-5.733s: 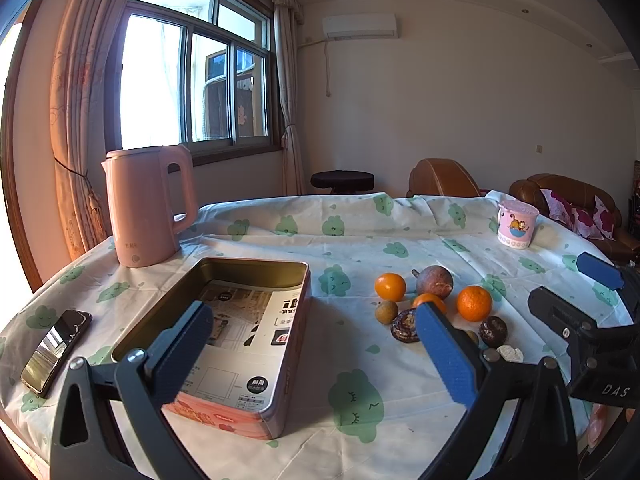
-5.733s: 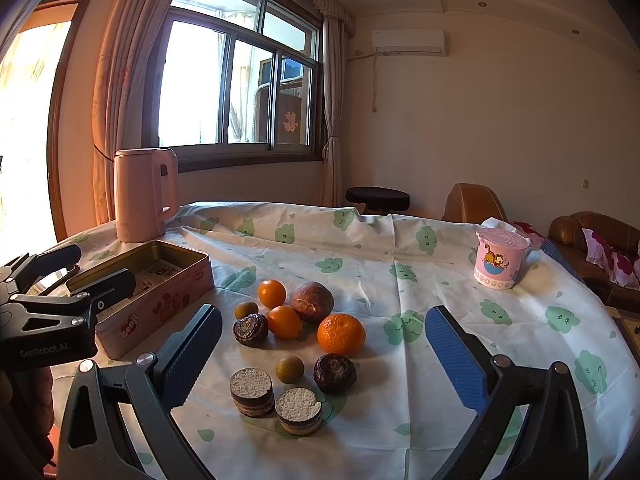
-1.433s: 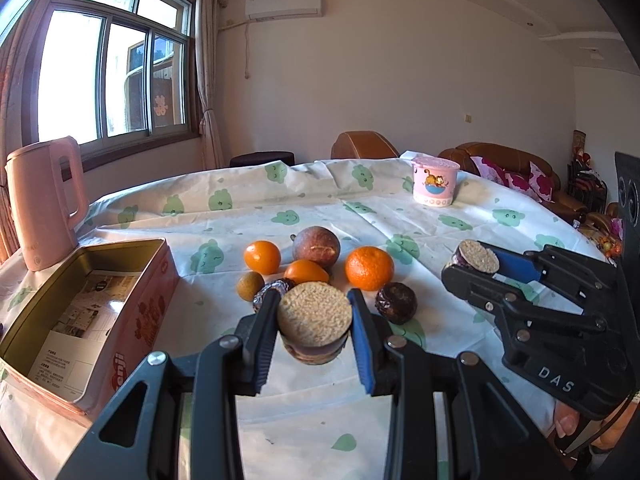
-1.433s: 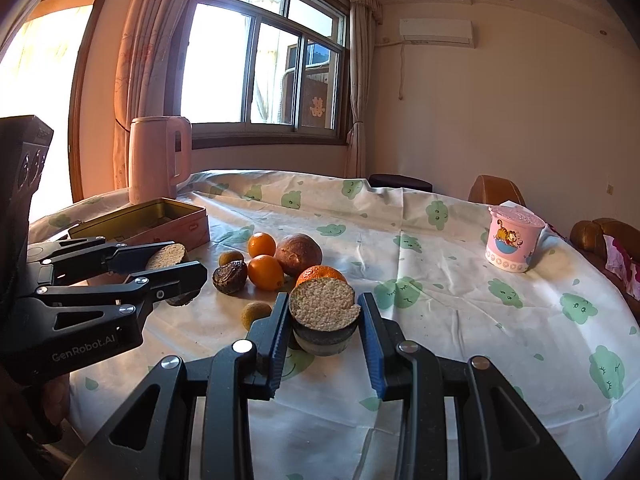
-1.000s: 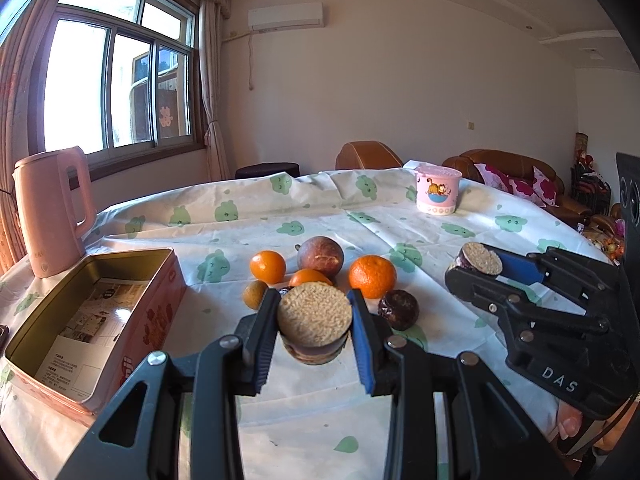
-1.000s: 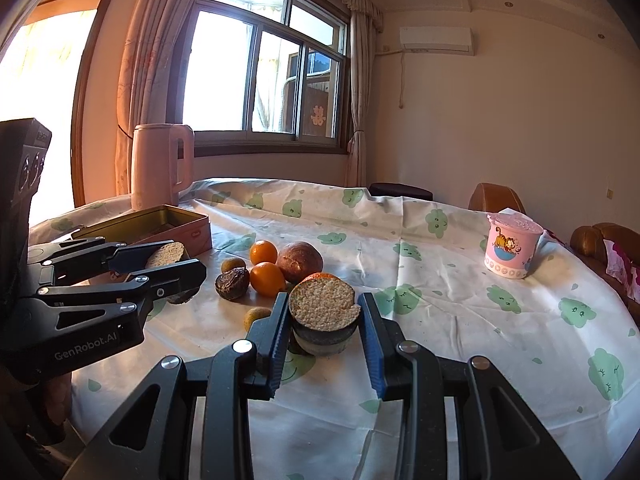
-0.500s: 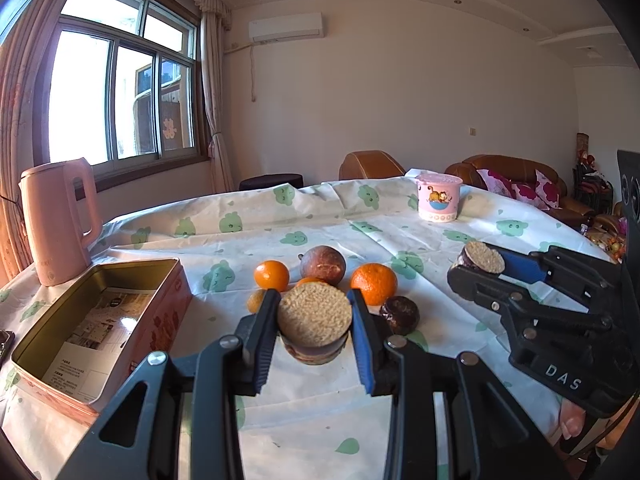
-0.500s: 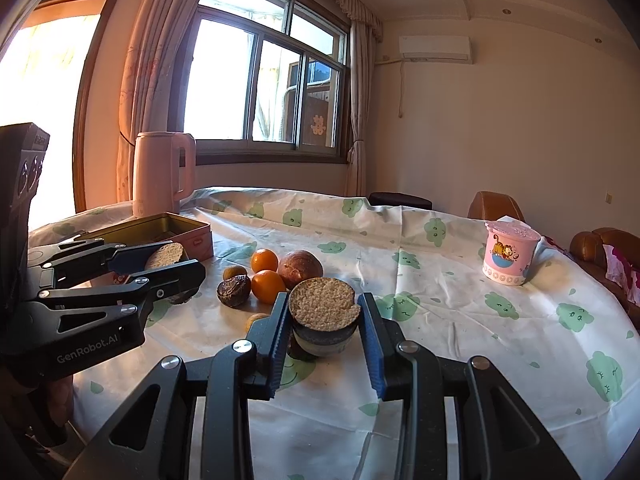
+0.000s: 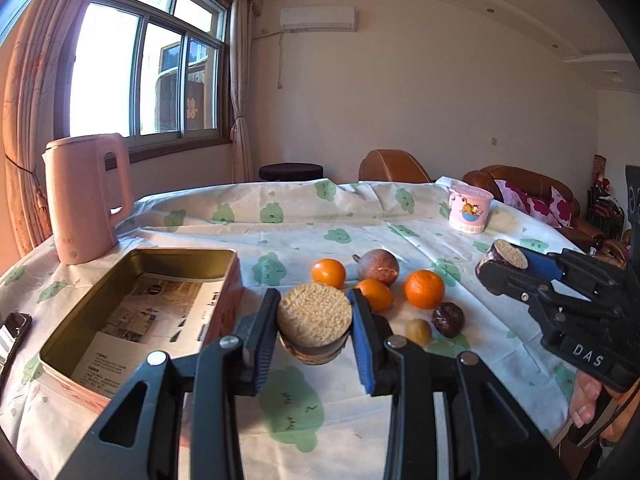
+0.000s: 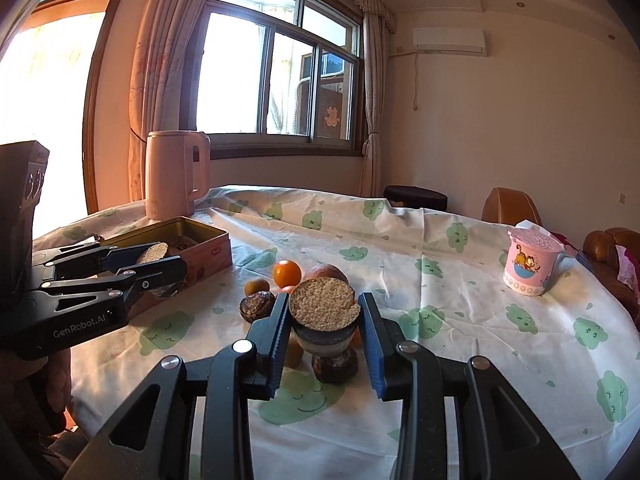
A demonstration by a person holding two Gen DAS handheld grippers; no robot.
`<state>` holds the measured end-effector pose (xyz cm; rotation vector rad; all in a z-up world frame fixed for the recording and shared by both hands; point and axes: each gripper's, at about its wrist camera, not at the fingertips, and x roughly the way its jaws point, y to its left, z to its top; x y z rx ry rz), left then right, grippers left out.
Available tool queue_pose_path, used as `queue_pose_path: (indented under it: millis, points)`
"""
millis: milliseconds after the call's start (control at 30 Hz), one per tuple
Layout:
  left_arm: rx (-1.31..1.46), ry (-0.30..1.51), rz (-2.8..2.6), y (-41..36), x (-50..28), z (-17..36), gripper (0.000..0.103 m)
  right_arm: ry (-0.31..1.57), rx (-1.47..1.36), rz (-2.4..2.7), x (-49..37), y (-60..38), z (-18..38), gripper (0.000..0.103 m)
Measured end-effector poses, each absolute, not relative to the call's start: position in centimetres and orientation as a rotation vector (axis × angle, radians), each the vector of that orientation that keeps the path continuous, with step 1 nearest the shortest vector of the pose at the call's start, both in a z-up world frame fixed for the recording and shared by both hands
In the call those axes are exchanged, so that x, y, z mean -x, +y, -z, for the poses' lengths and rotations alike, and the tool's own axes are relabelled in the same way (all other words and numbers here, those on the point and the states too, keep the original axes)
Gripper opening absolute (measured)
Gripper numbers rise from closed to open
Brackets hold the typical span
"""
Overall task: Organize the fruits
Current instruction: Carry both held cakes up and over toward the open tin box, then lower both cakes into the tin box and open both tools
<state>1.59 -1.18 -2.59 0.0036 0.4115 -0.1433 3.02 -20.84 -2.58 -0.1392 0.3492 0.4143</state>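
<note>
My left gripper point(image 9: 314, 322) is shut on a halved dark fruit point(image 9: 314, 316), tan cut face up, held above the tablecloth just right of the open gold tin point(image 9: 136, 312). My right gripper point(image 10: 323, 316) is shut on the other halved dark fruit point(image 10: 324, 310), cut face up, over the fruit pile. In the left wrist view the right gripper point(image 9: 500, 262) shows at the right; in the right wrist view the left gripper point(image 10: 158, 268) hangs beside the tin point(image 10: 200, 236). Oranges point(image 9: 424, 289), a large purple-brown fruit point(image 9: 378, 267), a small tan fruit point(image 9: 418, 331) and a wrinkled dark fruit point(image 9: 449, 319) lie on the table.
A pink kettle point(image 9: 84, 196) stands at the back left behind the tin. A pink cartoon cup point(image 9: 469, 208) sits at the far right of the table. A dark phone point(image 9: 12, 330) lies at the left edge. Brown sofas stand beyond the table.
The left gripper has carried its fruit half leftward toward the tin, which now sits closer in its view. The right gripper still holds its half over the pile.
</note>
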Motion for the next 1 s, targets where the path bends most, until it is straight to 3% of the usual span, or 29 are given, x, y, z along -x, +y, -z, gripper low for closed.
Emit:
queue_pose_path:
  millis: [567, 1000]
  points:
    - [0.017, 0.456, -0.006, 10.4, -6.0, -0.6, 0.036, 0.396, 0.204, -0.657, -8.3, -9.2, -6.1, 0.035]
    - [-0.003, 0.597, -0.039, 13.4, -10.4, 1.8, 0.036, 0.514, 0.243, -0.679, -13.9, -2.1, -1.7, 0.036]
